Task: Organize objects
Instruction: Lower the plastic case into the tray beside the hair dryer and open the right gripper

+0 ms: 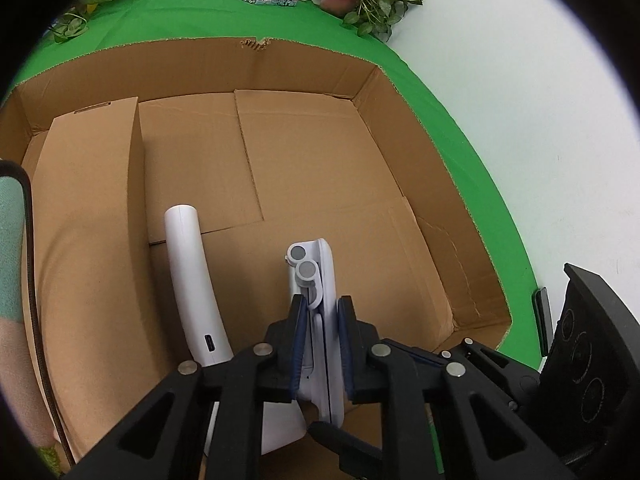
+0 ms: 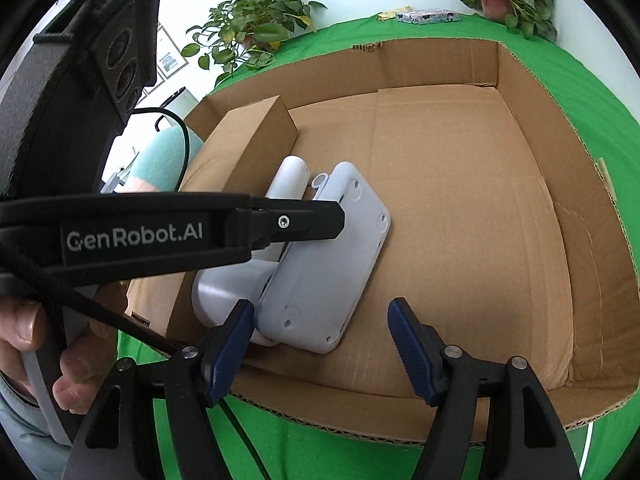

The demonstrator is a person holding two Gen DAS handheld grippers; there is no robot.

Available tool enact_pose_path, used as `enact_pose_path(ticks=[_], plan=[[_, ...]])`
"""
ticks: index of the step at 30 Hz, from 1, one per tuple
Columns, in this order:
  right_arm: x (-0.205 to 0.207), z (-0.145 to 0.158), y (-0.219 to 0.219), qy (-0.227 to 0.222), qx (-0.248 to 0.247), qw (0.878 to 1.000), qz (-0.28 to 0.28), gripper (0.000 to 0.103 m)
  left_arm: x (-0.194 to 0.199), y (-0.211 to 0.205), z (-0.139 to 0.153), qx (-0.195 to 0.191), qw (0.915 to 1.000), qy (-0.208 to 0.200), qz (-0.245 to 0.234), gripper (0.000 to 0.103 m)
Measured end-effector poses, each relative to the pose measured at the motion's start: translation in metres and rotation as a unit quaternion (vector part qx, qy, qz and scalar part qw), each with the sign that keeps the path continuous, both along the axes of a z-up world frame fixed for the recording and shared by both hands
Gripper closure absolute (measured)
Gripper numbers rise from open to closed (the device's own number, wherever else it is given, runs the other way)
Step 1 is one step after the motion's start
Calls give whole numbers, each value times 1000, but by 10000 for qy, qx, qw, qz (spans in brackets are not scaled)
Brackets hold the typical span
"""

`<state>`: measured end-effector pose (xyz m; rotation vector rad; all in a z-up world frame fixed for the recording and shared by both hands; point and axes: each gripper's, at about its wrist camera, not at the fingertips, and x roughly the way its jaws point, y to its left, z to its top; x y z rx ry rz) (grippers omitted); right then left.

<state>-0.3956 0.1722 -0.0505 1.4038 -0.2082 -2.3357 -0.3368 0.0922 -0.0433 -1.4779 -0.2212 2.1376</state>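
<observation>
1. The cardboard box [image 2: 540, 184] is a wide, shallow, open tray of plain brown corrugated board with a torn upper edge. It sits on a table [image 2: 592, 92] covered in smooth green cloth.
2. Inside the box, along its left wall, lies a smaller closed carton [image 1: 92, 208] of the same brown board, long and rectangular.
3. The white device [image 2: 320, 264] is smooth, matte, pale grey-white plastic: a flat rounded-rectangle body with recessed screw holes, plus a curved tubular handle [image 1: 192, 280] with a small slot-shaped port near its base. It sits in the near-left part of the box, just beside the carton.
4. My left gripper [image 1: 322, 344]: jaws pinched onto the edge of the device's flat body, blue ribbed pads pressed against both sides.
5. My right gripper [image 2: 320, 356]: jaws spread wide, holding nothing. The left blue pad sits at the device's near corner; I cannot tell whether it touches.
6. Left wrist view only: two round grey-capped hinge knobs [image 1: 303, 262] on the device's top edge, and the handle's port.
7. Right wrist view only: the device's broad screw-holed face, and the left gripper's black arm crossing over it from the side.
8. Potted leafy plants [image 2: 256, 28] and a small printed packet [image 2: 426, 16] stand at the table's far edge.
</observation>
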Motion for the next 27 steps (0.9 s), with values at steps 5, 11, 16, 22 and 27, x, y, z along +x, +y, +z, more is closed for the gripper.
enact_pose_path(ticks=[5,11,16,22,27], plan=[[7,7,4,42,-33,10000,82,34,4,0,0,22,9999,-26,124,89],[11,17,26,222,-78,9994,-259,34,5,-8,-6,209,9984,-191,494,89],[8,15,32,194,15,9992,-344,34,5,-12,-7,218,9979,-219,569,89],[8,13,24,217,177,9992,-291,34,8,-9,-11,48,9978,-301,589,87],[8,13,22,222,235,9991,-287,34,9,-6,-10,-14,9977,-296,616,87]])
